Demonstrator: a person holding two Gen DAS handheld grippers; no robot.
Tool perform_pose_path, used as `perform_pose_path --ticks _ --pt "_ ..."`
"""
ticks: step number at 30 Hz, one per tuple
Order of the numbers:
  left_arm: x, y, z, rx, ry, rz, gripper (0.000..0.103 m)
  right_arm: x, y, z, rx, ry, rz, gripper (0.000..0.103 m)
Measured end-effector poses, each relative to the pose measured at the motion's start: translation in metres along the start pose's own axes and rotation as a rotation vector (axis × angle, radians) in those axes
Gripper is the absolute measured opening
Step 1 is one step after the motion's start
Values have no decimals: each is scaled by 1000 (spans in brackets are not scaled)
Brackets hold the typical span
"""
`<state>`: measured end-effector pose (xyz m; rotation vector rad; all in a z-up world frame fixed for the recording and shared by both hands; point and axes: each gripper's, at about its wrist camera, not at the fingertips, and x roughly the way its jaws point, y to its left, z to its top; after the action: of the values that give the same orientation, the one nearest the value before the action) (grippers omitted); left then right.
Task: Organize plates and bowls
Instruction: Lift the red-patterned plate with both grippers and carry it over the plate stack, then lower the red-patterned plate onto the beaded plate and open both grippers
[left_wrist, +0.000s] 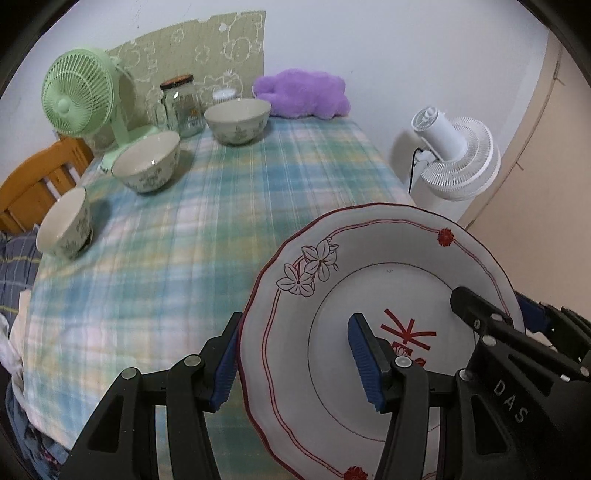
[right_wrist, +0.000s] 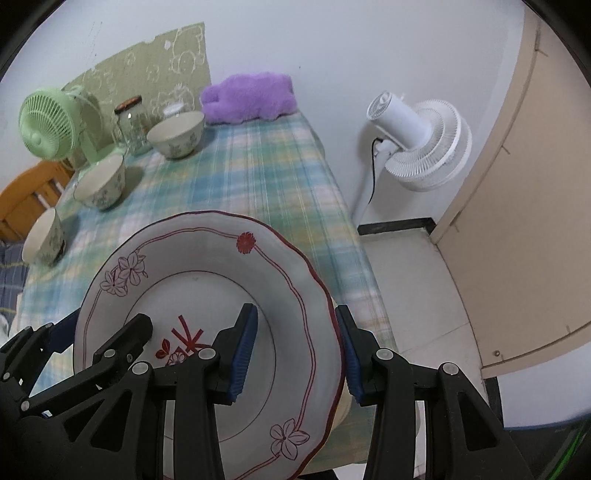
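A white plate (left_wrist: 369, 266) with a red rim line and flower pattern hangs over the table's near right corner; it also shows in the right wrist view (right_wrist: 207, 258). My left gripper (left_wrist: 295, 358) straddles its left rim, one pad outside and one on its face. My right gripper (right_wrist: 295, 350) straddles its right rim the same way. Both look closed on the rim. Three floral bowls stand on the checked cloth: one at the back (left_wrist: 238, 120), one in the middle left (left_wrist: 147, 160), one tilted at the near left (left_wrist: 64, 225).
A green desk fan (left_wrist: 79, 98), a glass jar (left_wrist: 181, 105) and a purple plush (left_wrist: 303, 94) stand along the table's far edge. A white floor fan (left_wrist: 454, 155) stands right of the table. A wooden chair (left_wrist: 33, 181) is at the left.
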<state>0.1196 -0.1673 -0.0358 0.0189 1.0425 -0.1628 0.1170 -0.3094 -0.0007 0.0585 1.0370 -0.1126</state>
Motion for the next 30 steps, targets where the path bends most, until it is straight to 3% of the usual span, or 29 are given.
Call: perform_pose_path --ticks 19,30 --pt "37 -33 -20 -96 74 2 57 39 -38 -9 -78 69 11 47" --pt "48 -32 -17 -108 92 57 58 57 -38 -10 -99 98 40 47"
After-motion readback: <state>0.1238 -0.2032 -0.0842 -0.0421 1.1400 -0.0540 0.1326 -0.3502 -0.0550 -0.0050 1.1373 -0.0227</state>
